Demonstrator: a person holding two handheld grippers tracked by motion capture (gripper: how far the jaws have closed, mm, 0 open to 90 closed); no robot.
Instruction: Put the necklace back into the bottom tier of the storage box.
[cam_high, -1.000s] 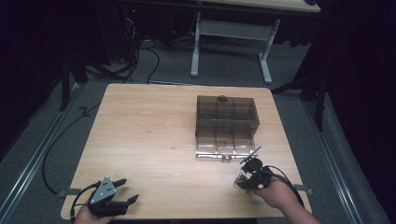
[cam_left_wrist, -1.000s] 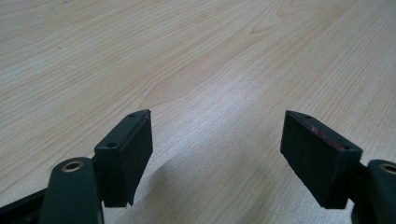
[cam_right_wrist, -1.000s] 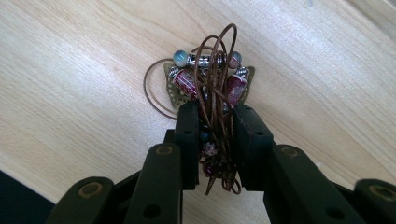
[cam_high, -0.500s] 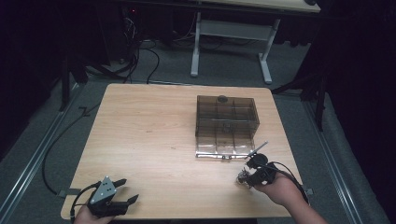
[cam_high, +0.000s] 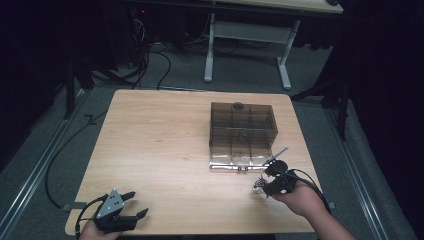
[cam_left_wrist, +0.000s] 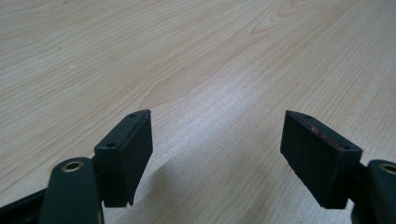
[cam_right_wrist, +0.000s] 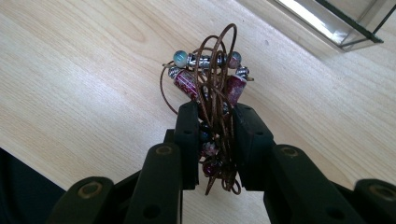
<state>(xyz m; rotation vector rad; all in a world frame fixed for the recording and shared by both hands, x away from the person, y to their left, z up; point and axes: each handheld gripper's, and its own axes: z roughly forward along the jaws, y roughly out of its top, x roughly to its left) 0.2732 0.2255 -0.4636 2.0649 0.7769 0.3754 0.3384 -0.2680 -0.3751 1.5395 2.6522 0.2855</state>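
Right gripper (cam_right_wrist: 212, 121) has slid back from the one smoky box (cam_high: 243, 131), clamping my one beaded cord bracelet (cam_right_wrist: 210, 74); left gripper (cam_left_wrist: 217, 154) gapes wide, empty.

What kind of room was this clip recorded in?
Probably a lab or recording workspace rather than a home. A bare light wooden table stands on grey carpet between metal floor rails, dark curtains hang at the sides, and cables trail beneath a white-legged desk behind.
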